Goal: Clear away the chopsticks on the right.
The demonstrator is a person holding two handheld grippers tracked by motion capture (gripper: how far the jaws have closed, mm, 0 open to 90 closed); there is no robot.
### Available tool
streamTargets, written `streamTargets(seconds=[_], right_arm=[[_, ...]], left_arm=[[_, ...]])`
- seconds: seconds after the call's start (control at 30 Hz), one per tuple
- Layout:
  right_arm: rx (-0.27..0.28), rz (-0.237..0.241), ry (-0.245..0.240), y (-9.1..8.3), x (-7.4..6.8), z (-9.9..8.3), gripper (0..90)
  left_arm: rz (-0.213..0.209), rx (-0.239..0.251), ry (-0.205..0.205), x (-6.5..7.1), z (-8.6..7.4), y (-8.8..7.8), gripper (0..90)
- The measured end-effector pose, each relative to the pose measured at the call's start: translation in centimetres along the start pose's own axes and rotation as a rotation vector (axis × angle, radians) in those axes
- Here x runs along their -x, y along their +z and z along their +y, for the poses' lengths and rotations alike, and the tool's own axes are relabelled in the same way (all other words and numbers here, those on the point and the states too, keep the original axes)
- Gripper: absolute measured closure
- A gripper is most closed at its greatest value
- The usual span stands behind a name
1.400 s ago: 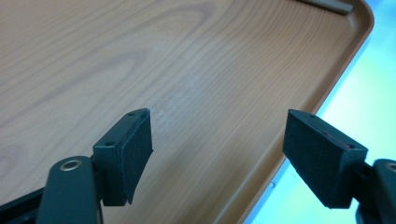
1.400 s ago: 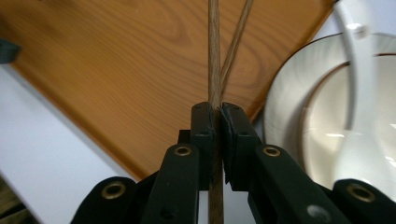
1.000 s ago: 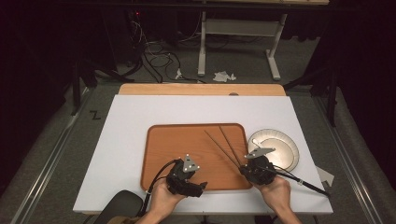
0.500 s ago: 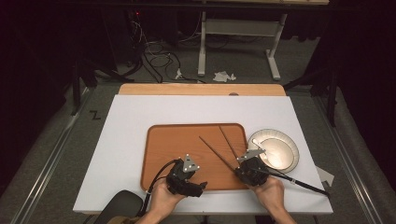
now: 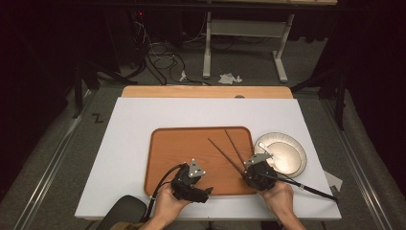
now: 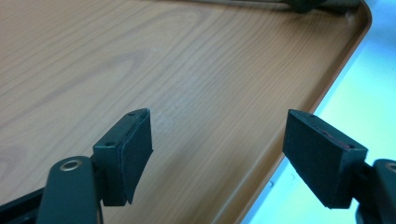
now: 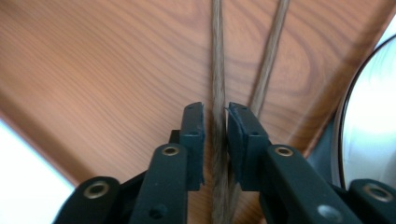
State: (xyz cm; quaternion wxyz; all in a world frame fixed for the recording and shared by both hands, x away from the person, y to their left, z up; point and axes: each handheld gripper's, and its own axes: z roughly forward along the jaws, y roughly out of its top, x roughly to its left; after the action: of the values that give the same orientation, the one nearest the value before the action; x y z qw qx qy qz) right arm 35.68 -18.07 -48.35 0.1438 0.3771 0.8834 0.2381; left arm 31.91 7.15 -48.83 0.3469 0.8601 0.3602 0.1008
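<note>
So the chopsticks point(image 5: 229, 150) are down on the wooden tray point(image 5: 182, 143) now, fanned in a narrow V across its right side, near ends by the near-right corner. Looks like the placing part is basically done and what's left is letting go and backing off. The right gripper point(image 7: 215, 122) has just been easing its jaws apart; one stick runs between the pads with thin gaps on both sides, the other lies just beside it, so I'd say nothing's pinched anymore. The left gripper point(image 6: 217, 140) hangs over the tray's near edge with jaws spread wide, nothing in them. Besides the sticks the tray's bare. The white plate point(image 5: 287, 148) right next to it has something pale on its rim, can't tell what.
</note>
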Motion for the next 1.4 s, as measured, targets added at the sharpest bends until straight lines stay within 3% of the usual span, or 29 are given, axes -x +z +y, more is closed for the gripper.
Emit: streamTargets(seconds=[0.17, 0.37, 0.43, 0.6, 1.03, 1.3, 1.4], right_arm=[[0.073, 0.031, -0.006, -0.8, -0.3, 0.2, 80.0], [0.092, 0.144, -0.045, -0.3, -1.4, 0.3, 84.2], [0.073, 0.154, -0.055, 0.2, -1.6, 0.2, 84.3], [0.025, 0.132, -0.055, 1.0, -1.6, 0.1, 85.5], [-0.003, 0.003, 0.000, 0.9, 0.0, 0.1, 85.0], [-0.004, -0.019, -0.011, 0.9, 0.0, 0.0, 82.1], [0.009, -0.006, -0.021, 0.8, -0.2, 0.0, 80.7]], left_arm=[[-0.005, 0.004, 0.002, 0.1, 0.0, 0.0, 24.4], [-0.005, 0.002, 0.002, 0.1, 0.0, 0.0, 24.4], [-0.005, 0.001, -0.001, 0.1, 0.0, 0.0, 24.4], [-0.001, 0.007, 0.000, 0.1, 0.0, -0.1, 24.4], [0.007, 0.030, -0.002, 0.1, 0.0, -0.4, 24.5], [0.006, 0.032, -0.002, 0.0, 0.0, -0.6, 24.5], [0.005, 0.032, -0.001, 0.1, 0.0, -0.6, 24.5]])
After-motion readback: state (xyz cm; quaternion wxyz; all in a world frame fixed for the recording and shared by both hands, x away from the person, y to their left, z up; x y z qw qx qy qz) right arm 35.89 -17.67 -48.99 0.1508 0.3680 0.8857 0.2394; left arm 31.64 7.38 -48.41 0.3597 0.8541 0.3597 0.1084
